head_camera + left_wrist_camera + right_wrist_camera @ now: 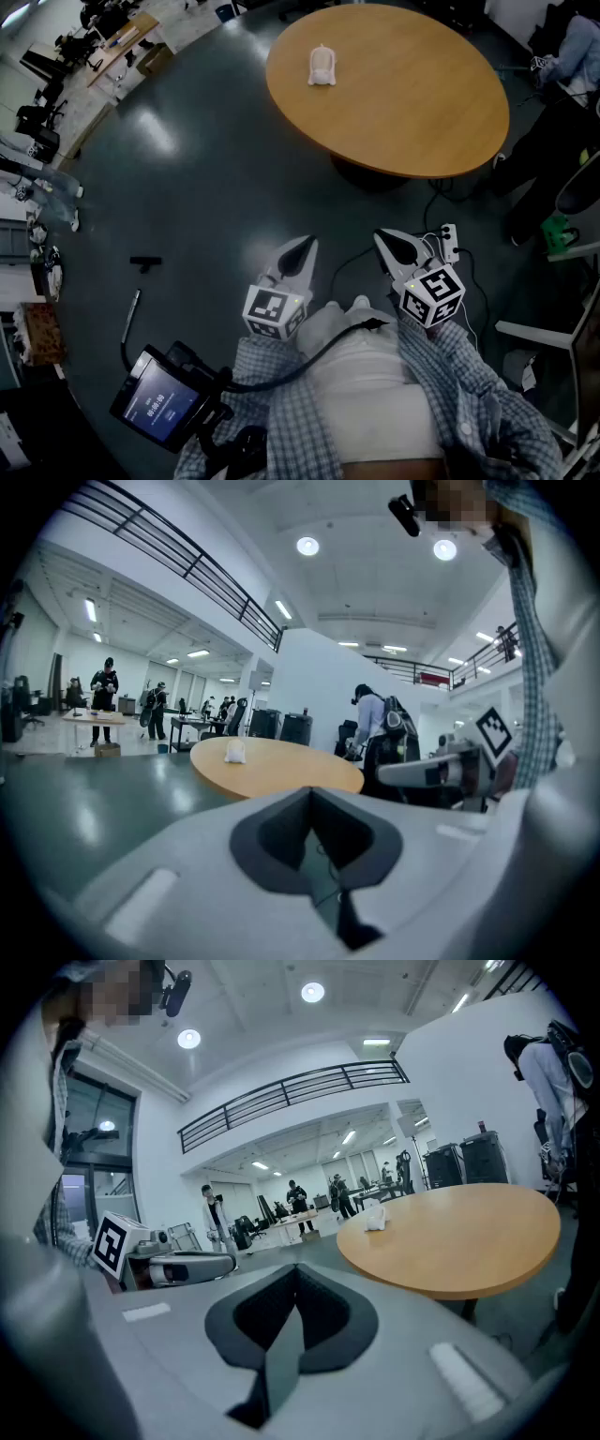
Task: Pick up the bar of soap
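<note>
From the head view, I see the left gripper and the right gripper held side by side low in the frame, just above the person's checked shirt sleeves, both pointing up the frame toward the round, light-brown wooden table. Each carries its white cube with black square markers.

In the left gripper view, the white jaws are closed together around their dark padded notch and have hold of nothing; only a thin sliver of the dark green floor shows through the seam. The right gripper view shows the same: jaws drawn together, nothing between them.

The white bar of soap lies on the tabletop near its upper left edge in the head view, well apart from both grippers, with open floor between. It appears as a small pale lump left of centre in the left gripper view and right of centre in the right gripper view, the only object on the table.

A small black handheld screen glows at the lower left of the head view. A white power strip lies on the floor just beside the right gripper. Other people stand at desks far in the background of both gripper views.
</note>
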### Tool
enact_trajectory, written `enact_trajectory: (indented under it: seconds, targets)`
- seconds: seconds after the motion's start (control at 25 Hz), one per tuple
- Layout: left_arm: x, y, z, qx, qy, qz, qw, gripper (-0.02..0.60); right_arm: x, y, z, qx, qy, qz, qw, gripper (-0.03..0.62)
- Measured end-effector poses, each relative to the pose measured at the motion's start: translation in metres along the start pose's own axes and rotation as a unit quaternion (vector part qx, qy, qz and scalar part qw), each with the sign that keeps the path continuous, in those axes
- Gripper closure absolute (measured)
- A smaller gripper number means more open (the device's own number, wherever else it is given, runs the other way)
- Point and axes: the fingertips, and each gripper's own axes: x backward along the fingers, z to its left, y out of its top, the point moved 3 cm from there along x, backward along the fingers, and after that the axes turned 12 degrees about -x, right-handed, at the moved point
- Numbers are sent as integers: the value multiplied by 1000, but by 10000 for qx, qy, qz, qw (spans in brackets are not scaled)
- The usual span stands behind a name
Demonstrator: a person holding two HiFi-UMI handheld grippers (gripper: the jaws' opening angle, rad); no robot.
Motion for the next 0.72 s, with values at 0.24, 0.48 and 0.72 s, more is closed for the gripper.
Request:
enact_trajectory:
  seconds: [0.24, 0.48, 0.72]
  targets:
    - [0, -1, 0, 3, 1, 4, 10000, 583, 0, -1, 0, -6, 4, -2, 10000, 591]
    - [0, -1, 1, 5, 20, 20, 10000, 583, -2, 0, -1, -5, 13, -1, 10000, 591]
    - [2, -3, 3, -5, 48, 22, 10000, 583, -2, 0, -2, -101, -17, -36, 9999, 591]
